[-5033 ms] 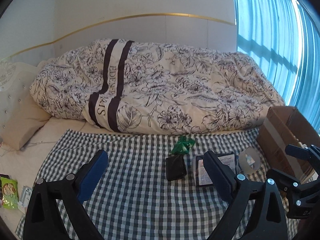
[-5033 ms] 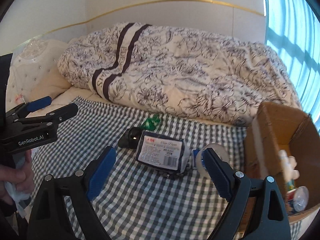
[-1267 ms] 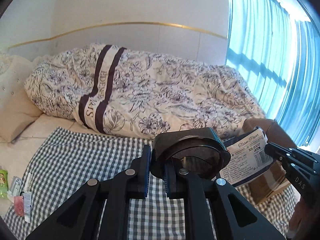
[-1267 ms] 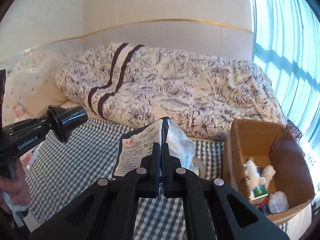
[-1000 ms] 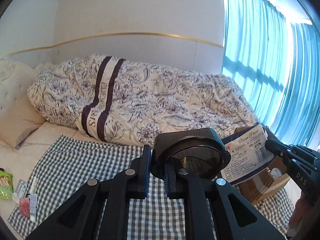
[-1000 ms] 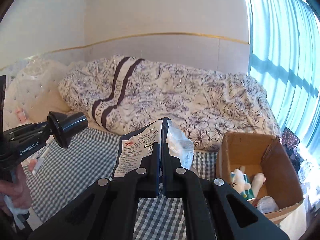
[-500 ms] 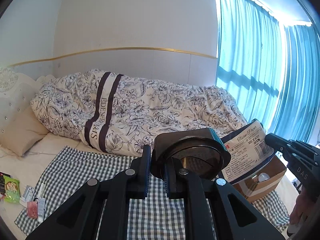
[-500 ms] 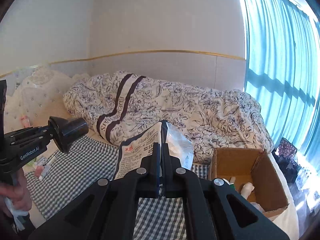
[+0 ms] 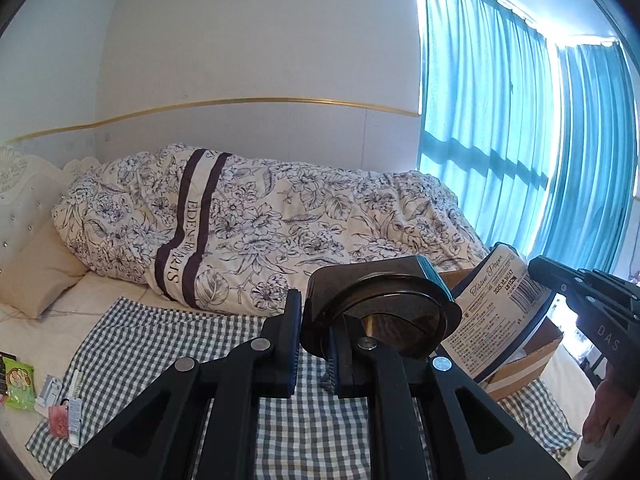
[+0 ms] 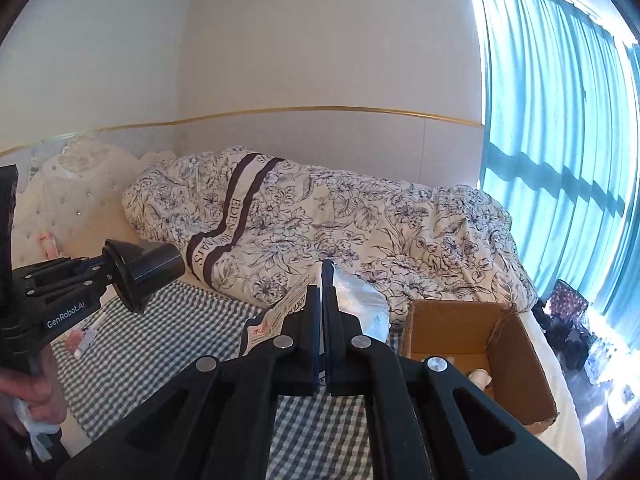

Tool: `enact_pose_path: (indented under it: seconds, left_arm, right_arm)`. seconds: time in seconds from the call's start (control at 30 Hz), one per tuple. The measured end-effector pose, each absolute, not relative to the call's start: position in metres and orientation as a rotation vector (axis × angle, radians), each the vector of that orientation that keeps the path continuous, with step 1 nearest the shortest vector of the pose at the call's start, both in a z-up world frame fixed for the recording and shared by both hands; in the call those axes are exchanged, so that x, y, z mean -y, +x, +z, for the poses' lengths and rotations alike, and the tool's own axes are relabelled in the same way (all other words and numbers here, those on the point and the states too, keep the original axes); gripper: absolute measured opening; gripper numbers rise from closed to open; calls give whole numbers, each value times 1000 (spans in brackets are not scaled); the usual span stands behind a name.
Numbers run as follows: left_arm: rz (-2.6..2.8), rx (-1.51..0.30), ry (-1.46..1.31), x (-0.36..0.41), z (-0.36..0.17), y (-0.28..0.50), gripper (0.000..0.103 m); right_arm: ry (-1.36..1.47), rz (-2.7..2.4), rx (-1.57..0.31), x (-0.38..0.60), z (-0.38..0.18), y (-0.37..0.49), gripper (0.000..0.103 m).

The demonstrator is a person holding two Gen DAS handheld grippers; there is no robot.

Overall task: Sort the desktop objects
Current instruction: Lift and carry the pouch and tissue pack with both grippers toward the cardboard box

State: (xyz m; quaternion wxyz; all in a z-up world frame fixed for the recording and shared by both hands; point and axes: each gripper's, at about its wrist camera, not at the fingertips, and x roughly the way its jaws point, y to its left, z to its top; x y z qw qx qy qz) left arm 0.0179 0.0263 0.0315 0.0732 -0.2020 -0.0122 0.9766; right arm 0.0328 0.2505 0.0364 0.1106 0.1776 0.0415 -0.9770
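Observation:
My left gripper (image 9: 316, 338) is shut on a black round-rimmed cup-like object (image 9: 380, 312), held high above the checked cloth (image 9: 160, 344). The same black object (image 10: 152, 268) shows at the left of the right wrist view. My right gripper (image 10: 322, 320) is shut on a tissue paper pack (image 10: 280, 320), its clear plastic end bulging to the right. That pack (image 9: 492, 312) hangs in front of the open cardboard box (image 9: 532, 364) in the left wrist view. The cardboard box (image 10: 476, 320) sits at the cloth's right end with small items inside.
A floral duvet (image 9: 280, 224) is heaped across the bed behind the cloth. Small packets (image 9: 60, 404) and a green snack bag (image 9: 18, 380) lie at the cloth's left edge. Blue curtains (image 10: 560, 140) cover the window on the right. A hand (image 10: 28, 396) holds the left gripper's handle.
Both grippers have risen further with their loads still held. The bed and box look smaller and lower. The right view now looks down into more of the box.

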Motion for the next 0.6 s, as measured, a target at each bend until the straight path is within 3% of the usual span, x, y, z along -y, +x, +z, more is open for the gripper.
enact_pose_path:
  seconds: [0.6]
  left_arm:
    - [2831, 9, -612, -100, 26, -17, 12]
  right_arm:
    - [534, -2996, -105, -326, 38, 15, 1]
